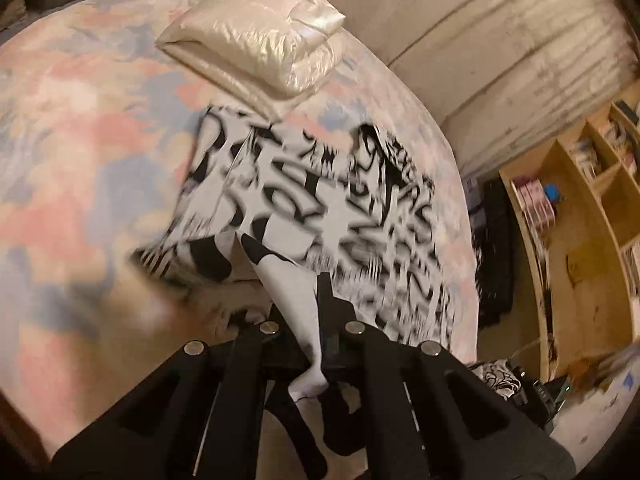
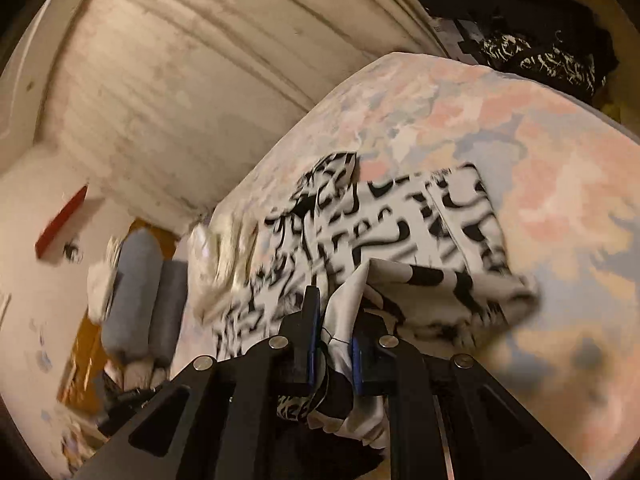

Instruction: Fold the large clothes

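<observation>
A white garment with a black graffiti print (image 1: 320,216) lies spread on the pastel patterned bed (image 1: 80,140). My left gripper (image 1: 308,312) is shut on a near edge of the garment and lifts it off the bed. In the right wrist view the same garment (image 2: 420,224) lies ahead, and my right gripper (image 2: 334,320) is shut on another bunched edge of it, with cloth hanging down between the blue-padded fingers (image 2: 313,320). The frames are blurred by motion.
A folded shiny cream jacket (image 1: 256,36) lies on the bed beyond the garment. A concrete wall (image 1: 500,40) runs along the bed's far side. Wooden shelves (image 1: 580,216) stand at the right. Grey bolsters (image 2: 140,288) and a dark clothes pile (image 2: 540,52) lie off the bed.
</observation>
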The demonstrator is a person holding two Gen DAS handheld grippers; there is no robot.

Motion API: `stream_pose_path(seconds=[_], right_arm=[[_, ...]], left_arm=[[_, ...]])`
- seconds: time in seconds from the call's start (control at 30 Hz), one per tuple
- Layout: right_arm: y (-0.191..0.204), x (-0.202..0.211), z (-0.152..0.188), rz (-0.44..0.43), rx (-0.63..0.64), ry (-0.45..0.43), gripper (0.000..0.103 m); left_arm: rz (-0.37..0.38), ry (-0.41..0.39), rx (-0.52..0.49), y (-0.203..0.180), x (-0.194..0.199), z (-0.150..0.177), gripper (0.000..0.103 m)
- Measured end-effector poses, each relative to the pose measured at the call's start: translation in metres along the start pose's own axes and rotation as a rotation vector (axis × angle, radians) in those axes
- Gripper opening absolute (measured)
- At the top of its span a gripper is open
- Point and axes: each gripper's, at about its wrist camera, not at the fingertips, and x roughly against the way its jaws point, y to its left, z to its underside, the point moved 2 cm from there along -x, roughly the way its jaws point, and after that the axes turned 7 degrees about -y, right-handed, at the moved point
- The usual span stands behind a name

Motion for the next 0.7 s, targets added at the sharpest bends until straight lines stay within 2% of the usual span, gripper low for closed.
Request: stream_pose_path(seconds=[0.13, 0.2, 0.23, 0.27, 0.3, 0.33, 0.4, 0.5, 0.7], right_arm=[[-0.004, -0.077, -0.046, 0.062, -0.043, 0.000, 0.013], [-0.012, -0.117, -0.066, 0.103, -0.053, 0.002, 0.016], [-0.016, -0.143, -0.077, 0.119, -0.050, 0.012, 0.028], [-0.022, -0.159, -0.081, 0.127, -0.053, 0.020, 0.040], [-0.028, -0.180, -0.088, 0.139, -0.067, 0.025, 0.044], [-0.034, -0.193, -0.092, 0.145, -0.076, 0.021, 0.055], [-0.047, -0.215, -0.098, 0.164, -0.079, -0.010, 0.065], [-0.061, -0.244, -0.103, 0.175, -0.032, -0.001, 0.068], [-0.088, -0.292, -0.085, 0.211, 0.165, 0.142, 0.068]], left_arm=[[-0.029, 0.004, 0.058, -0.006, -0.063, -0.042, 0.005], [-0.034, 0.023, 0.099, -0.003, -0.100, -0.064, 0.017], [-0.036, 0.034, 0.115, 0.000, -0.113, -0.069, 0.023], [-0.028, 0.059, 0.134, 0.004, -0.132, -0.077, 0.038], [-0.013, 0.072, 0.158, 0.010, -0.147, -0.084, 0.050], [-0.008, 0.065, 0.178, 0.015, -0.158, -0.088, 0.053], [-0.029, 0.034, 0.181, 0.022, -0.173, -0.098, 0.056], [-0.105, 0.018, 0.102, 0.025, -0.194, -0.104, 0.058], [-0.201, 0.107, -0.229, 0.015, -0.240, -0.093, 0.058]])
